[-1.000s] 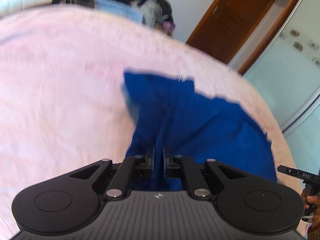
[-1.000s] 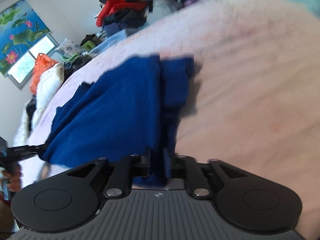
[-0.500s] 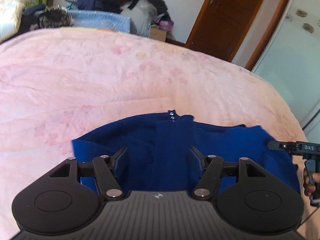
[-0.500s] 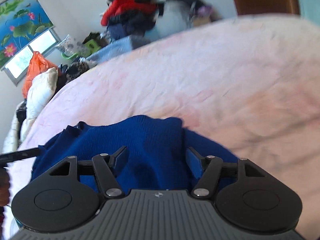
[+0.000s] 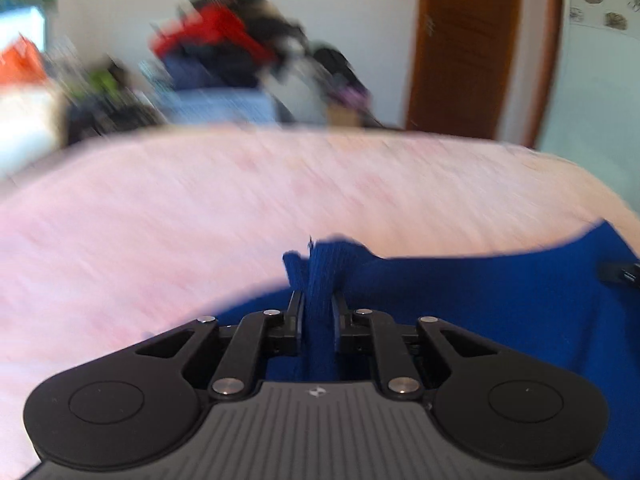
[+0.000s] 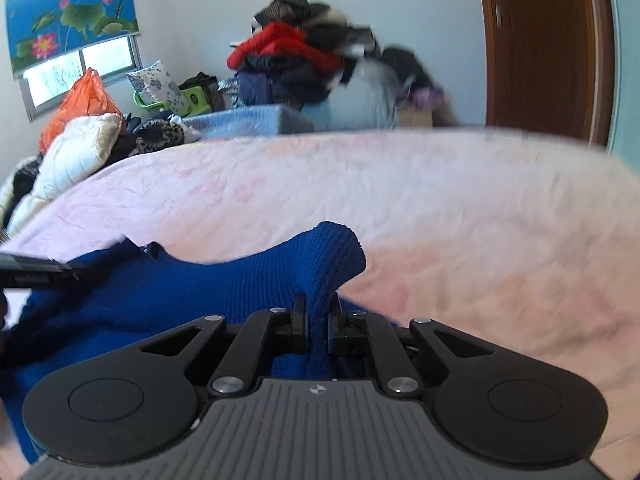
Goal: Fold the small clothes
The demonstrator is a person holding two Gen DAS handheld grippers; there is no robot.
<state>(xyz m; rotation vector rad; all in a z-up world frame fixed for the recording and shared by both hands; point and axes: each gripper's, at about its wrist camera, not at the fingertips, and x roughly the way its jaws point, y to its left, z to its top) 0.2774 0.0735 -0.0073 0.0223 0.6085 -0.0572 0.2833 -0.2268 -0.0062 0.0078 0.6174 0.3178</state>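
A blue knit garment (image 5: pixel 500 300) lies at the near edge of the pink bed cover (image 5: pixel 200 220). My left gripper (image 5: pixel 318 304) is shut on a bunched fold of its left end. My right gripper (image 6: pixel 318 308) is shut on a raised fold of the blue garment (image 6: pixel 192 292) at its right end. Each gripper's tip shows at the edge of the other's view: the right one (image 5: pixel 618 274) and the left one (image 6: pixel 36 272). The left wrist view is motion-blurred.
The pink bed cover (image 6: pixel 440 220) stretches ahead of both grippers. Beyond it a pile of clothes (image 6: pixel 300 64), an orange bag (image 6: pixel 80 104) and white pillows (image 6: pixel 72 148) stand by the wall. A brown door (image 6: pixel 540 48) is at the right.
Half a second ago both grippers were open over the flat garment. Now both have shut on folds of it, and the views have tilted up toward the room.
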